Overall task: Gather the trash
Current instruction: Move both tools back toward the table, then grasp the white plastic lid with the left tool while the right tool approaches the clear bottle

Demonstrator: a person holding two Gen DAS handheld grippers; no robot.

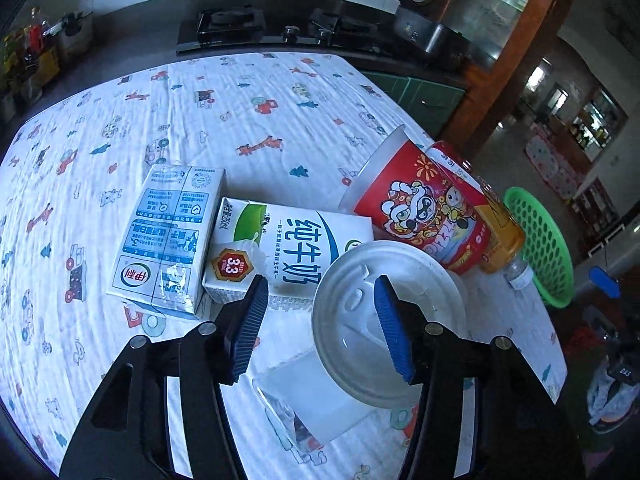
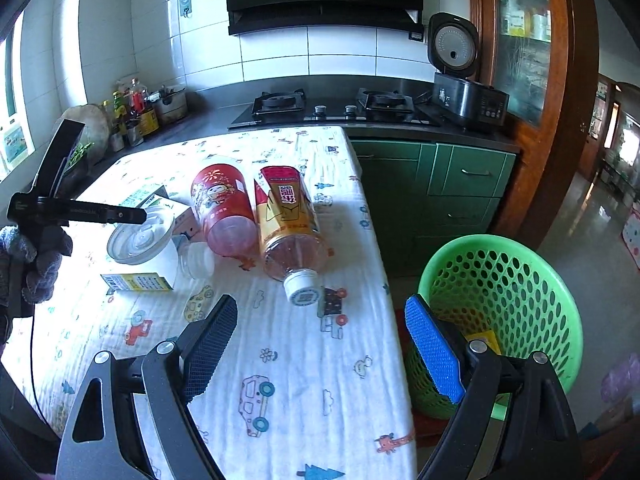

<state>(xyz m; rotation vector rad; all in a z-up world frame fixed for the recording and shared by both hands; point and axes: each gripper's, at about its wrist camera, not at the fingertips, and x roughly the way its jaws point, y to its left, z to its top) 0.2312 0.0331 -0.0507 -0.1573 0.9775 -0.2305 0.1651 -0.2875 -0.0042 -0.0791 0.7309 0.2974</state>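
Trash lies on the table's patterned cloth: two milk cartons, a red paper cup on its side, an orange-label bottle on its side, and a clear lidded plastic cup. My left gripper is open, its fingers either side of the clear cup's lid edge. In the right wrist view the red cup, bottle and clear cup lie ahead. My right gripper is open and empty, over the table's right edge beside the green basket.
The green mesh basket stands on the floor off the table's right edge, with something yellow inside. A stove and rice cooker sit on the counter behind. Green cabinets lie beyond the table edge.
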